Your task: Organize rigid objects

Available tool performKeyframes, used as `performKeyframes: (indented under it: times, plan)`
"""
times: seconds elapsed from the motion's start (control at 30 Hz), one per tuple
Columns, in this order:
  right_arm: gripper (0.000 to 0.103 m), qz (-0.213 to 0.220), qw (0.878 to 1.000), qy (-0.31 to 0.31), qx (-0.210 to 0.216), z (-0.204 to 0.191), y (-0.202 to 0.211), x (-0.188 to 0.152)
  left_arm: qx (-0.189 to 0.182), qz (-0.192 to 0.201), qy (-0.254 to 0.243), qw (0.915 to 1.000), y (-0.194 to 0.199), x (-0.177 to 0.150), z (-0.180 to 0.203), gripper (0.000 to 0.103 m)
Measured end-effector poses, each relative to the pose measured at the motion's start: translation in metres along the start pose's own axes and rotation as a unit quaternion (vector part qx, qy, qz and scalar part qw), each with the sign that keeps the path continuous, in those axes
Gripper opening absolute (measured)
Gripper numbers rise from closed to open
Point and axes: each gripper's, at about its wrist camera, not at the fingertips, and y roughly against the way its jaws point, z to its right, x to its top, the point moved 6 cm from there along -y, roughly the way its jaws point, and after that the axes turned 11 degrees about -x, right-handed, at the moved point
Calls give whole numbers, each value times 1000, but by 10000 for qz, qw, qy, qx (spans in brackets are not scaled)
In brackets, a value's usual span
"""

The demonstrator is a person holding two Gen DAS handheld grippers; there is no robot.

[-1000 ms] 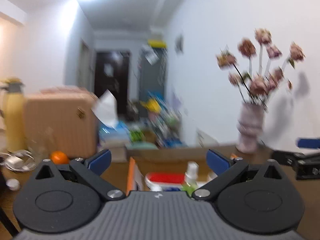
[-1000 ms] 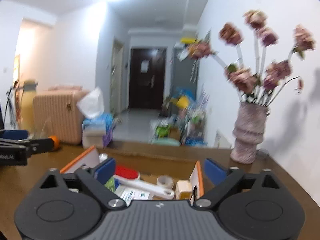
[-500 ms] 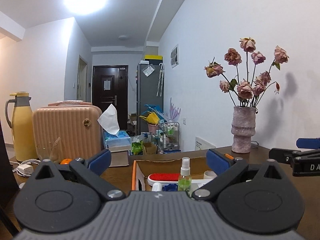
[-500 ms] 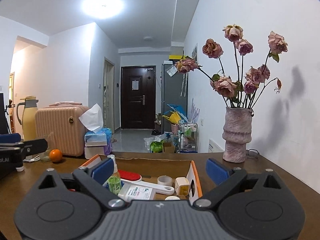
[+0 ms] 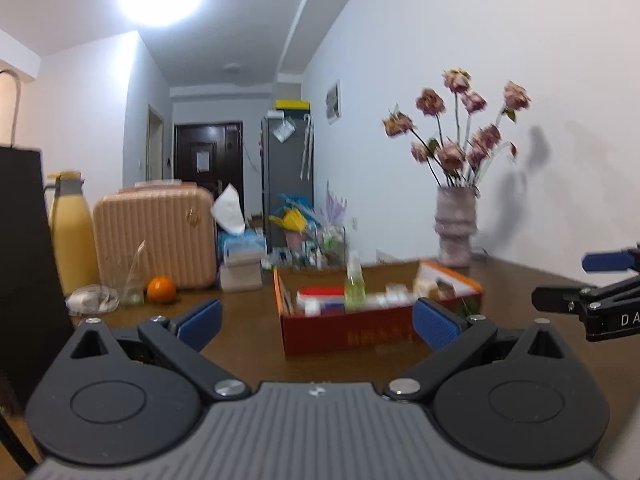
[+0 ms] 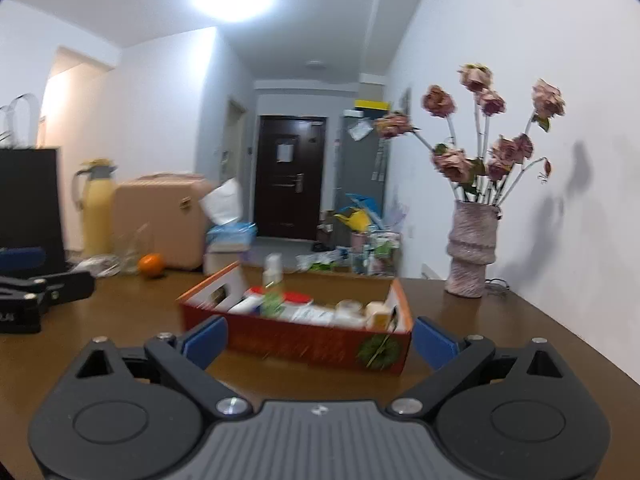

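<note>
A red cardboard box (image 5: 352, 334) (image 6: 304, 340) stands on the brown table (image 5: 248, 344) (image 6: 120, 312). It holds several small items: a green spray bottle (image 5: 354, 286) (image 6: 272, 276), a red-and-white brush (image 5: 320, 294), white packets and small containers (image 6: 376, 314). My left gripper (image 5: 316, 322) is open and empty, a short way in front of the box. My right gripper (image 6: 318, 342) is open and empty, in front of the box too. Each gripper shows at the edge of the other's view (image 5: 592, 304) (image 6: 36, 292).
A pink vase of dried roses (image 5: 456, 224) (image 6: 472, 252) stands at the back right by the wall. At the back left are a peach case (image 5: 154, 236) (image 6: 160, 220), a yellow thermos (image 5: 74, 232), an orange (image 5: 161, 290) (image 6: 151, 265), a tissue box (image 5: 240, 244) and a black object (image 5: 24, 280).
Both grippers have drawn back from the box, so its red front now shows whole. Both stay open and empty.
</note>
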Motion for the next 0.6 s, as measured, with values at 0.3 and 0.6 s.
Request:
performKeyframes:
  times: [0.3, 0.6]
  plan:
    - [103, -15, 9997, 126, -188, -23, 101, -44, -219, -21, 10, 9998, 96, -61, 32, 103]
    - [103, -56, 9983, -517, -259, -41, 154, -74, -303, -103, 154, 9994, 116, -75, 39, 103]
